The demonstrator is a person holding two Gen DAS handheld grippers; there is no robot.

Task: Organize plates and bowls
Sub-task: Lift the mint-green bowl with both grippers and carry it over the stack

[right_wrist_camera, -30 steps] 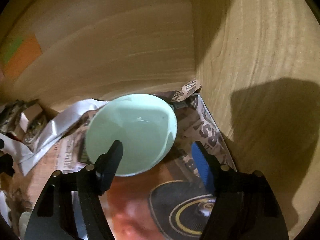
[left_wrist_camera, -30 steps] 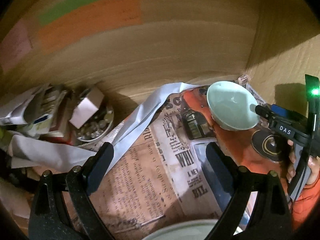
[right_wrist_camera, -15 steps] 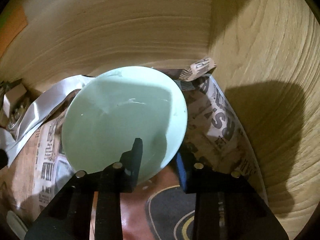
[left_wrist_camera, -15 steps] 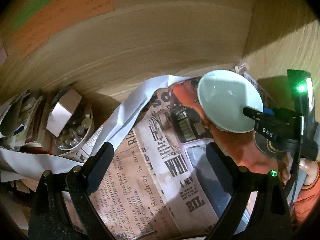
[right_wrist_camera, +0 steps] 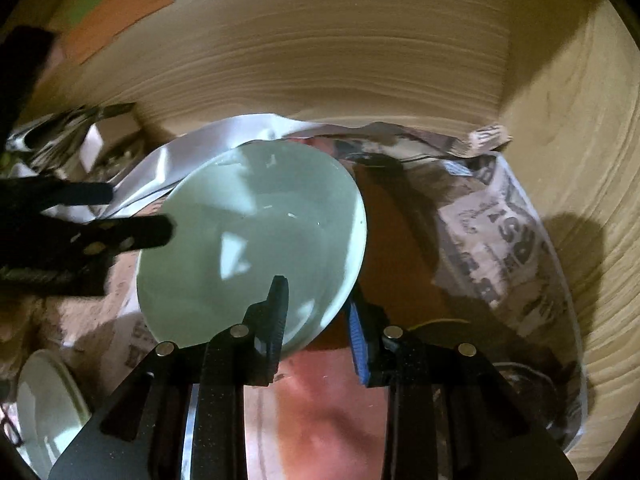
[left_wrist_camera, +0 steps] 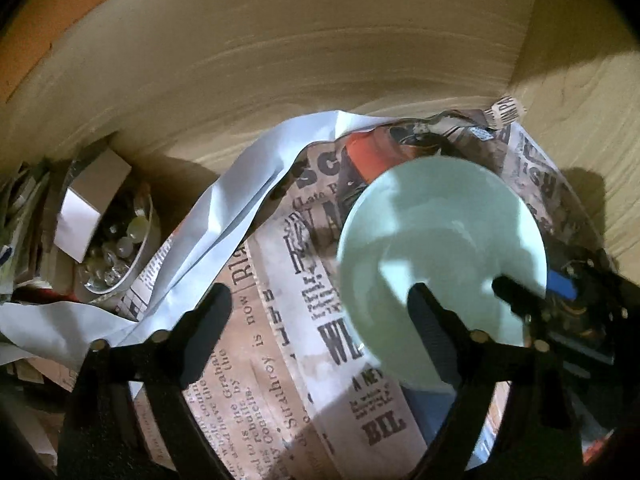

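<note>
A pale green bowl (left_wrist_camera: 440, 240) (right_wrist_camera: 248, 232) is tilted over the newspaper lining of a wooden cabinet. My right gripper (right_wrist_camera: 316, 296) is shut on its near rim, one finger inside the bowl and the blue-padded one outside. In the left wrist view the right gripper (left_wrist_camera: 536, 286) grips the bowl's right edge. My left gripper (left_wrist_camera: 316, 300) (right_wrist_camera: 138, 208) is at the bowl's opposite side with its jaws closing. One finger reaches over the bowl's inside and the other over the newspaper, so the rim lies between them. Neither pad presses on it.
A glass dish of small beads with a cardboard box (left_wrist_camera: 116, 248) stands at the back left. A white paper strip (left_wrist_camera: 224, 216) lies across the newspaper (left_wrist_camera: 272, 360). Wooden walls (right_wrist_camera: 560, 120) close the back and right. Another pale dish (right_wrist_camera: 44, 408) sits at the front left.
My right gripper shut on the bowl's rim and tilted the bowl up. My left gripper came down and right until it straddled the bowl's other edge, jaws narrower.
</note>
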